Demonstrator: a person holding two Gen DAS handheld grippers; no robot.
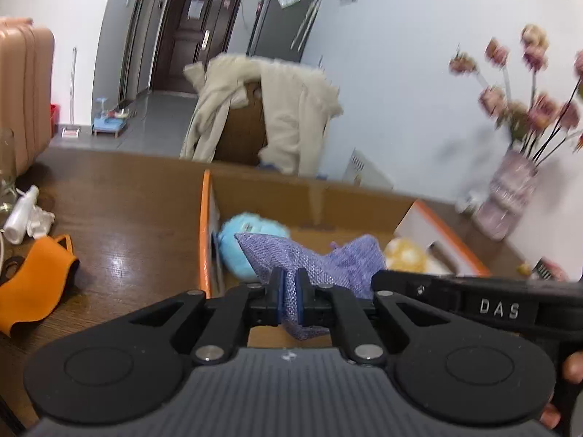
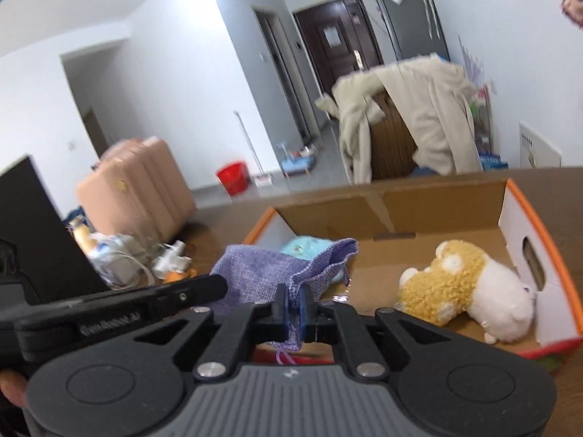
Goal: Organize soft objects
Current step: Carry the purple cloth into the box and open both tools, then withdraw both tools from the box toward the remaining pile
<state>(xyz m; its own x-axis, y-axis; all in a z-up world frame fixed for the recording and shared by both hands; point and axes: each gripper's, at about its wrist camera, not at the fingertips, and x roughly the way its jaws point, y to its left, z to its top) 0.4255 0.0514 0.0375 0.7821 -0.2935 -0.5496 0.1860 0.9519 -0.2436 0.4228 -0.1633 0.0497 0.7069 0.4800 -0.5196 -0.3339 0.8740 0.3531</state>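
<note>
**Purple pouch held over the box**

Left claw (image 1: 290,293) and right claw (image 2: 294,309) both clenched on purple mesh pouch (image 1: 309,260), hanging above cardboard box (image 1: 313,196) on the counter (image 1: 127,218). Uneven release risks snagging the drawstring, or draping the pouch over the near rim rather than beside blue plush (image 1: 240,244) and yellow plush (image 2: 459,287).

Purple woven drawstring pouch (image 1: 313,258), limp and crumpled, pinched at two spots and hanging above open orange-edged cardboard box (image 2: 524,218), with light-blue plush (image 1: 237,251) at its left wall and yellow-and-white plush (image 2: 462,284) lying at right.
</note>
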